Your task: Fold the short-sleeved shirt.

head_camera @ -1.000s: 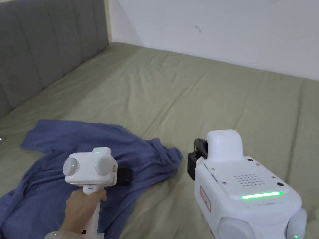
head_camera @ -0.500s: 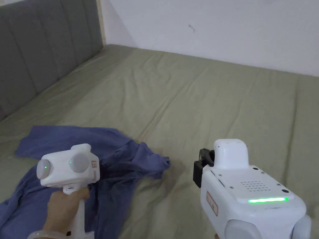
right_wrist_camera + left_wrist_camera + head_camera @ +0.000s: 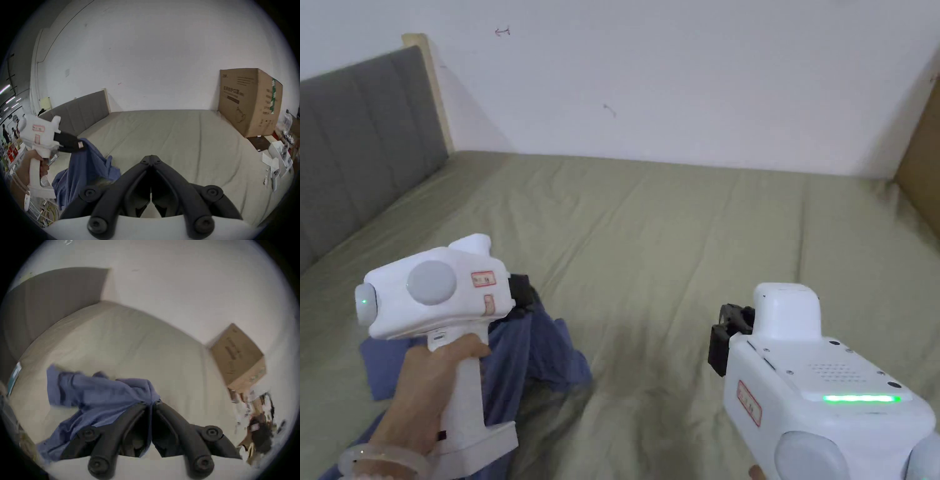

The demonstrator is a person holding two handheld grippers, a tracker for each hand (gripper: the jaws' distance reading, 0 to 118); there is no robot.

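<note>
A crumpled blue short-sleeved cotton shirt [image 3: 540,350] lies at the near-left part of a wide bed w/ an olive-green sheet [image 3: 687,231]. One part of the shirt is lifted off the sheet, the rest trails down in folds toward the near edge.

The left gripper [image 3: 520,294], a white pistol-shaped plastic tool w/ black jaws, is held by the person's left hand [image 3: 434,390], a pale bracelet at the wrist. In the left gripper view its own jaws are pressed together w/ blue cloth pinched between the tips [image 3: 151,401]; cloth drapes away to the left over the sheet. The right gripper view shows the same from the side: black jaws nipping the shirt's raised top [image 3: 81,143], fabric hanging below it.

The right gripper [image 3: 731,322], same white body w/ a green light strip on top, sits low at the right, above bare sheet, well apart from the shirt. Its jaws are pressed together, tips meeting [image 3: 151,156], nothing between them.

A grey padded headboard [image 3: 356,144] runs along the left side; a white wall [image 3: 675,75] is behind. A large brown cardboard box [image 3: 248,102] stands at the bed's far right corner.
</note>
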